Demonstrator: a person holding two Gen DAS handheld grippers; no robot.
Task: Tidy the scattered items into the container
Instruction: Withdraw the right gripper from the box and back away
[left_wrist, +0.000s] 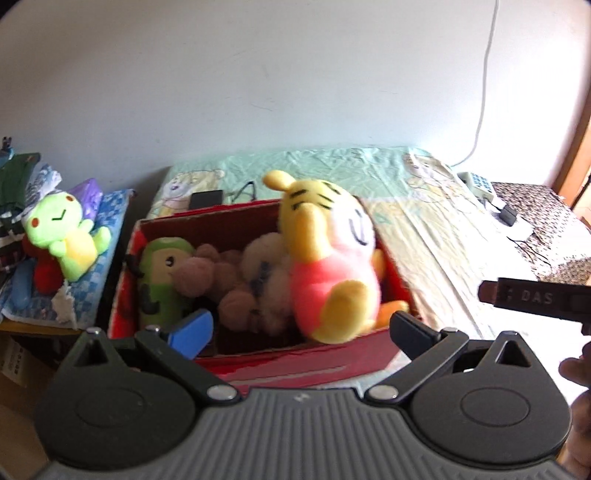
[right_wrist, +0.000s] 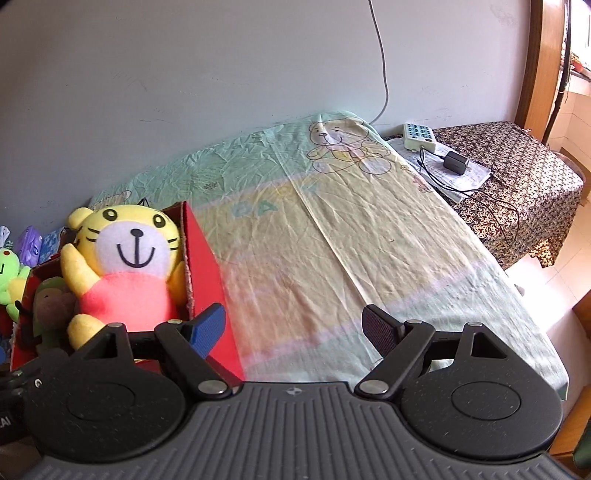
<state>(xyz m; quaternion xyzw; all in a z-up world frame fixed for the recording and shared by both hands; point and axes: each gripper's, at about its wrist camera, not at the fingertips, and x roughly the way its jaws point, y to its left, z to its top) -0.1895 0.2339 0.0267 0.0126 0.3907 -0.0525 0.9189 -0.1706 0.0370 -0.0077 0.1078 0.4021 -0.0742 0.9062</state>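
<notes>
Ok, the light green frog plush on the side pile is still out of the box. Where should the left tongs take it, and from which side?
Grip the green frog plush across its yellow belly, coming from above and the front. It sits propped upright facing the camera, its torso narrower than the wide head, arms spread clear. The left tongs stand open over the red box, so they would swing left. A judgement only: its back is hidden.

The fuzzy plush tiger sits in a red cardboard box with a raw brown rim, on a creased matt cotton sheet, behind the matt black plastic right gripper.
</notes>
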